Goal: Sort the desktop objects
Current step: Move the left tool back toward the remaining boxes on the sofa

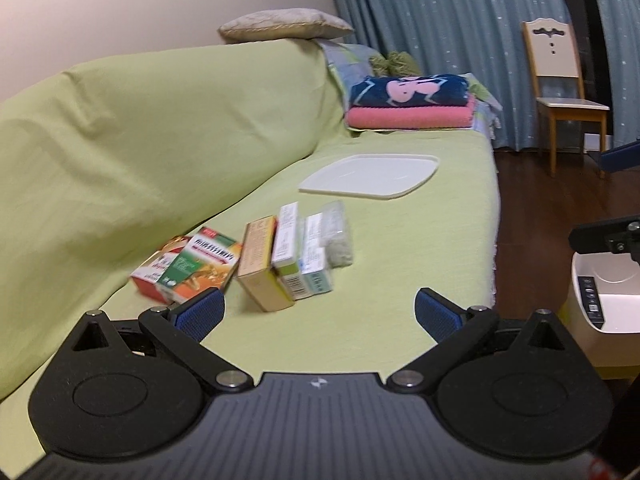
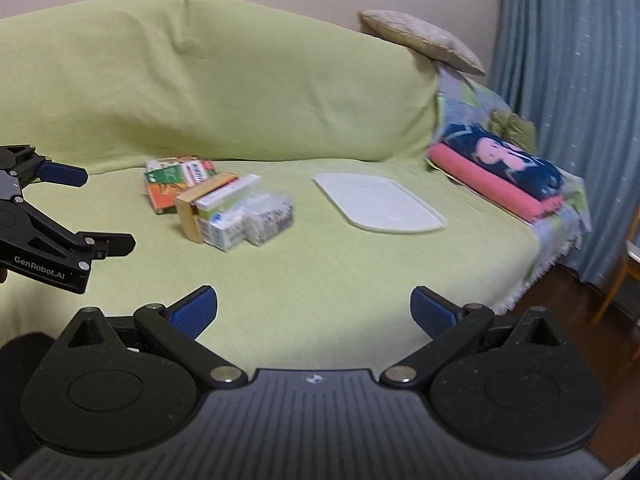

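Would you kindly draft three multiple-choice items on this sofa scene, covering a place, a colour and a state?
1. Where does the white lid lie?
A. on the chair
B. on the sofa seat, between the boxes and the folded towels
C. on the floor

2. What colour is the lower folded towel?
A. pink
B. yellow
C. black

3. How stands the right tool?
A. shut on a box
B. shut, empty
C. open, empty

Answers: 1 B, the lid rests flat between the boxes and the towels; 2 A, pink under the navy one; 3 C, its fingers are spread with nothing between.
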`<state>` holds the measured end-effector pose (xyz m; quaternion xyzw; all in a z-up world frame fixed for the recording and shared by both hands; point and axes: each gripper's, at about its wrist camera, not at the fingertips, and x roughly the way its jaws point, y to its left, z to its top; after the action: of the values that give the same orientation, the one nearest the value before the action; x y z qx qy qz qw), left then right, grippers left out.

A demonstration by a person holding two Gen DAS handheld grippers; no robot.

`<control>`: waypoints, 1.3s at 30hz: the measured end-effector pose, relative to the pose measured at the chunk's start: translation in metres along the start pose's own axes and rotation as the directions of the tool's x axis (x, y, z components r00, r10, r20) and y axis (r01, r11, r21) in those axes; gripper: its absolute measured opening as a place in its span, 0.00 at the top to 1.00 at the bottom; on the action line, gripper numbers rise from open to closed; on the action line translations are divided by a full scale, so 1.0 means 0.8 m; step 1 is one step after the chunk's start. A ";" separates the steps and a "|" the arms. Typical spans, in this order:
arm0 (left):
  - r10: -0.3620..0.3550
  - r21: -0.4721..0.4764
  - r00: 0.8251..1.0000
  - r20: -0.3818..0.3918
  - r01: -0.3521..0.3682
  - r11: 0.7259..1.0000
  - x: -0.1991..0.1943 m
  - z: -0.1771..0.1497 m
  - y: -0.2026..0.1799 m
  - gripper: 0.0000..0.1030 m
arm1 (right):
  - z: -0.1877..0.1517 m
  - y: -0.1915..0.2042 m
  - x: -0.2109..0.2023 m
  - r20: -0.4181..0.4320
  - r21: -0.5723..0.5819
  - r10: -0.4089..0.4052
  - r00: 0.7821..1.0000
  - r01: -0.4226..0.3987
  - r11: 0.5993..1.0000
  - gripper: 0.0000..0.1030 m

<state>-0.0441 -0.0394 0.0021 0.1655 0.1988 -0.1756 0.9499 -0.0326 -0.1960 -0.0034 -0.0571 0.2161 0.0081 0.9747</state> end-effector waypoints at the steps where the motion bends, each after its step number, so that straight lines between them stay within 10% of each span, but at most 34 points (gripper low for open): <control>1: 0.005 -0.009 1.000 -0.004 -0.005 1.000 0.004 -0.002 0.005 0.01 | 0.004 0.003 0.007 0.005 -0.006 0.012 1.000 -0.012 1.000 0.01; 23: -0.032 -0.168 0.996 -0.079 0.019 0.986 0.171 0.000 0.106 0.04 | 0.092 0.047 0.230 0.075 -0.005 0.116 0.990 -0.116 0.993 0.01; 39: -0.102 -0.177 0.989 -0.104 0.083 0.981 0.234 -0.021 0.121 0.31 | 0.085 0.044 0.261 -0.002 0.000 0.157 0.988 -0.157 0.988 0.01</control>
<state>0.1498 0.0022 -0.0701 0.0830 0.2740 -0.1921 0.9387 0.1835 -0.1553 -0.0340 -0.0400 0.2211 0.0846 0.9708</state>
